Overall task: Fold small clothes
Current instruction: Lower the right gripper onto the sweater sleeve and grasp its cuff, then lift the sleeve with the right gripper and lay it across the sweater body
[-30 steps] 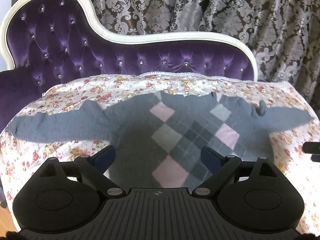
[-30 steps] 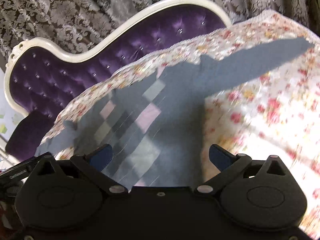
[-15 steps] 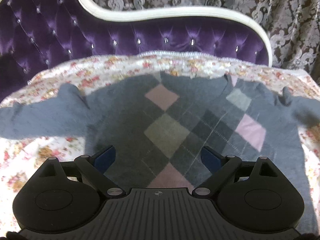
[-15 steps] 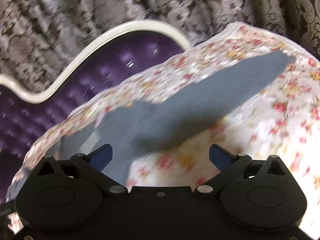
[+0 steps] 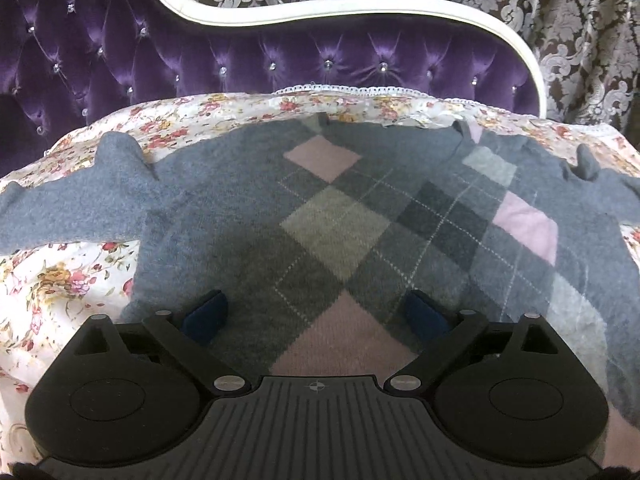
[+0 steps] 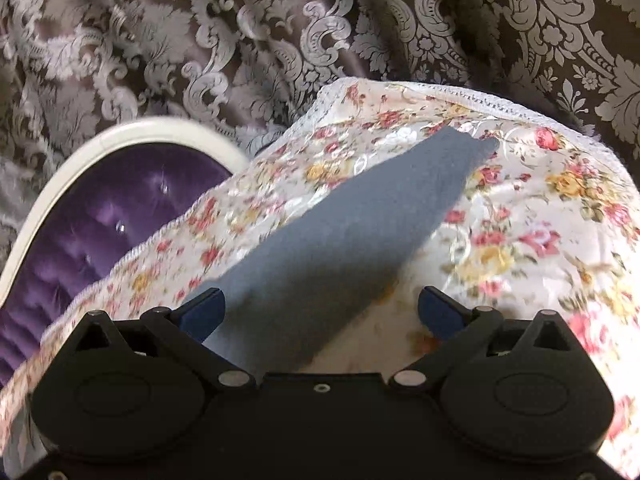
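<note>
While the left hand-held gripper (image 5: 312, 312) has closed in over the sweater (image 5: 332, 232) spread flat on the floral cover (image 5: 60, 280), the right hand-held gripper (image 6: 320, 308) has swung toward the sleeve (image 6: 360, 216) at 1 o'clock, both with fingers apart and empty, so folding seems about to start.

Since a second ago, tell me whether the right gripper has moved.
Yes. The right gripper has swung rightward along the sweater: its view once showed the argyle body, now only the grey sleeve, and the purple sofa back has slid toward the left edge.
</note>
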`<move>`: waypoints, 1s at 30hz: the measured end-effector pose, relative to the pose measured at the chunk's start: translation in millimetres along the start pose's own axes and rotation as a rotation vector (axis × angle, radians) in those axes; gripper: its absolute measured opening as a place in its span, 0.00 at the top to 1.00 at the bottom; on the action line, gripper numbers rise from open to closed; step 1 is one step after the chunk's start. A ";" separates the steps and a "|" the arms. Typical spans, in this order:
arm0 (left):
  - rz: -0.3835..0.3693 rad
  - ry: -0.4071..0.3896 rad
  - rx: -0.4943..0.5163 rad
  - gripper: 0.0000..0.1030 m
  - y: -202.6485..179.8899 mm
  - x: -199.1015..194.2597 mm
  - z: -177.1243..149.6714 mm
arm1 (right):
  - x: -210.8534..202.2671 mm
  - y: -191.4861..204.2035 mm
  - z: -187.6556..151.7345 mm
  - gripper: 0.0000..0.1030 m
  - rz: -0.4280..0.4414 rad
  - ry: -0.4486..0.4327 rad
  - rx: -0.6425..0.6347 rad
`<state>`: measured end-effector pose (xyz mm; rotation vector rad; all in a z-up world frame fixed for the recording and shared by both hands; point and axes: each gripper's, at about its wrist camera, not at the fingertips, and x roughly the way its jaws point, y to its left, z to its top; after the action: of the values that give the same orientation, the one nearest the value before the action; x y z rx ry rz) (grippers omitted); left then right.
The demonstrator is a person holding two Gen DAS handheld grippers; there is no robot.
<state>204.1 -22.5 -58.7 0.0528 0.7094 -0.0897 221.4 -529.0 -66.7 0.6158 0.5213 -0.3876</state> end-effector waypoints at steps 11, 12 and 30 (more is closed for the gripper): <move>0.005 -0.031 -0.014 0.00 0.6 7.8 -6.3 | 36.5 -21.8 25.4 0.00 0.085 -0.042 0.096; 0.006 -0.031 -0.012 0.00 0.4 8.5 -5.9 | 38.3 -23.1 27.0 0.00 0.090 -0.046 0.102; 0.009 -0.041 -0.010 0.00 1.0 9.8 -7.2 | 51.3 -48.0 47.0 0.02 0.110 -0.116 0.223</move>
<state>207.0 -21.6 -70.6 0.0444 0.6687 -0.0785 255.3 -604.4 -84.3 0.8287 0.3336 -0.3775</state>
